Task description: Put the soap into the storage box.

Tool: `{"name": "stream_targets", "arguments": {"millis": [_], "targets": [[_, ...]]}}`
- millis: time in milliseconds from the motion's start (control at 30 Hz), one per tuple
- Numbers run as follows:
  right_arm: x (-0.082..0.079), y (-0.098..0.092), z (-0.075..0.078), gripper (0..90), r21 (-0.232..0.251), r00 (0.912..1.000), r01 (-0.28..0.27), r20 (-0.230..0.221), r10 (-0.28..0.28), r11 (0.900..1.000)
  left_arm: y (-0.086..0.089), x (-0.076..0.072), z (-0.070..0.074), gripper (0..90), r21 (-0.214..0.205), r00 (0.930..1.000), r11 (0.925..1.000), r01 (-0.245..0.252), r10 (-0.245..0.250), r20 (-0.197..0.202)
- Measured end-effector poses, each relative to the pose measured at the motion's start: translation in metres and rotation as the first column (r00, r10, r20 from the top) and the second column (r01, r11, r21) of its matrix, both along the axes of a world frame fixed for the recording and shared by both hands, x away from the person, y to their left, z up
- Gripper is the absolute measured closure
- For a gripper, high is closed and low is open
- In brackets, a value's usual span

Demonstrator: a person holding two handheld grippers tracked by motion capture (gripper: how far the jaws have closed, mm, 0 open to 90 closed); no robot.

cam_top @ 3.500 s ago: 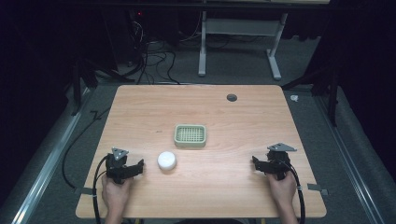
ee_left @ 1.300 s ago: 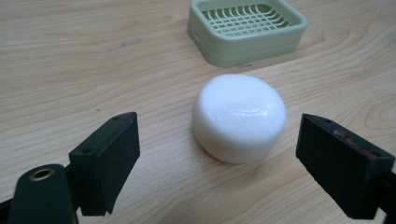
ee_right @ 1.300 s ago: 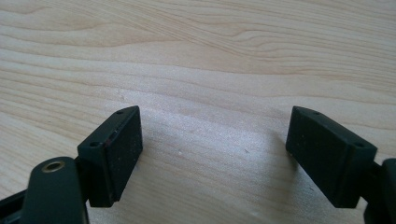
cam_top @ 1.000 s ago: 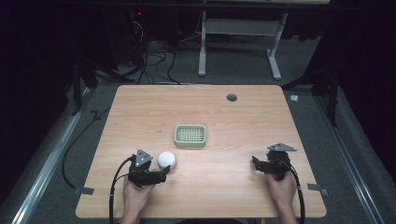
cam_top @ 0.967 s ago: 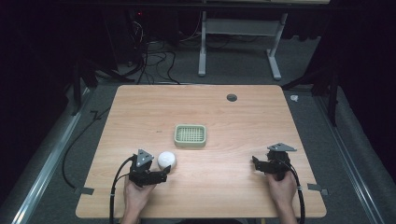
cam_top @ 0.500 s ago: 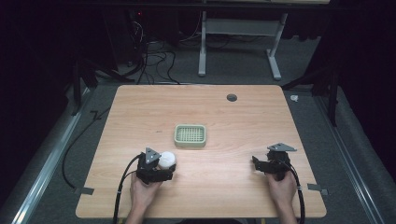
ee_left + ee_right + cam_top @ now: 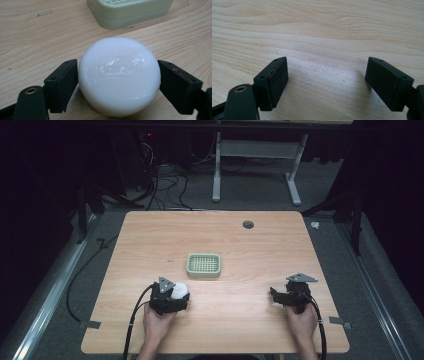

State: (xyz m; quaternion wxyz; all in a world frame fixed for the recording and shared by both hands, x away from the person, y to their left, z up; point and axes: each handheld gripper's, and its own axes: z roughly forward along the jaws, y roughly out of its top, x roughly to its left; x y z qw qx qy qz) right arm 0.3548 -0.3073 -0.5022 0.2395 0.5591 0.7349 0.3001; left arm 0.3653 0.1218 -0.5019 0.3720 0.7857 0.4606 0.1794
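A round white soap bar (image 7: 119,75) lies on the wooden table (image 7: 250,245), just in front of a pale green slatted soap dish (image 7: 130,15). My left gripper (image 7: 117,82) is open with the bar between its two jaws, which stand close against its sides. In the high view the left gripper (image 7: 179,296) and the soap bar (image 7: 180,289) sit at the near left, below the soap dish (image 7: 204,265). My right gripper (image 7: 275,294) rests at the near right. In its own view the right gripper (image 7: 325,80) is open over bare wood.
A dark round grommet (image 7: 248,224) sits near the table's far edge. Cables (image 7: 132,320) trail from both grippers toward the front edge. A white desk frame (image 7: 255,165) and loose wires stand on the floor beyond the table.
My left gripper has moved right and forward from the near-left corner until its jaws straddle the soap bar. The right gripper has stayed still.
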Motion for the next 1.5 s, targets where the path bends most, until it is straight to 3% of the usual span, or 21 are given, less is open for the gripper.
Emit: {"name": "stream_targets", "arguments": {"millis": [400, 800, 1033, 1367, 1500], "targets": [[0.0, 0.0, 0.0, 19.6, 0.0, 1.0, 0.0, 0.0, 0.0, 1.0, -0.003, 0.001, -0.003, 22.8, 0.019, 1.0, 0.9998, -0.006, 0.006, 0.001], [0.0, 0.0, 0.0, 19.6, 0.0, 1.0, 0.0, 0.0, 0.0, 1.0, -0.001, -0.001, 0.0, 23.2, 0.022, 0.9995, 0.9993, 0.029, -0.029, -0.01], [0.0, 0.0, 0.0, 19.6, 0.0, 1.0, 0.0, 0.0, 0.0, 1.0, 0.006, -0.001, 0.008, 23.2, -0.042, 0.9995, 0.9987, 0.029, -0.029, -0.015], [0.0, 0.0, 0.0, 19.6, 0.0, 1.0, 0.0, 0.0, 0.0, 1.0, 0.001, 0.003, 0.023, 23.2, -0.02, 0.9986, 0.9984, 0.052, -0.053, -0.008], [0.0, 0.0, 0.0, 19.6, 0.0, 1.0, 0.0, 0.0, 0.0, 1.0, -0.001, 0.006, 0.029, 23.2, -0.064, 0.9975, 0.9958, 0.065, -0.067, -0.022]]}}
